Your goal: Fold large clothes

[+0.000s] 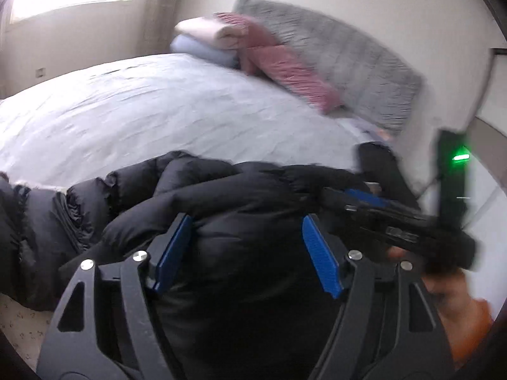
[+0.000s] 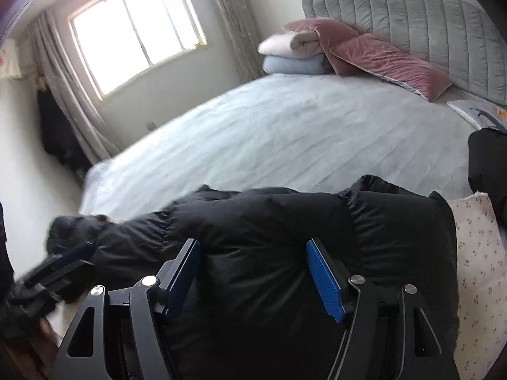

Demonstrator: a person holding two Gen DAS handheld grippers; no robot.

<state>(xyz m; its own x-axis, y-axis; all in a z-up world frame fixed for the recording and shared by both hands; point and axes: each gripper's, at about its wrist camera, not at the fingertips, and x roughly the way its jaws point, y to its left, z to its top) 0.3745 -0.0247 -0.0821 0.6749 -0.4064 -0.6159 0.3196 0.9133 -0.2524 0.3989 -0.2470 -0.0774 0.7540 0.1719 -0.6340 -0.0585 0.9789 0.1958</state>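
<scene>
A black puffer jacket (image 1: pixel 221 196) lies bunched along the near edge of the bed (image 1: pixel 158 110). My left gripper (image 1: pixel 247 224) is open, its blue pads on either side of a puffy fold of the jacket. The right gripper (image 1: pixel 364 199) shows at the right of the left wrist view, blurred, by the jacket's edge. In the right wrist view my right gripper (image 2: pixel 253 250) is open with the jacket (image 2: pixel 269 221) bulging between its blue pads. The left gripper (image 2: pixel 63 262) shows blurred at the lower left there.
The bed has a pale blue cover (image 2: pixel 285 133). Folded blankets (image 2: pixel 291 50), pink pillows (image 2: pixel 386 60) and a grey headboard (image 2: pixel 427 25) are at its far end. A floral sheet (image 2: pixel 481 253) lies at the right. A window (image 2: pixel 136 28) is on the far wall.
</scene>
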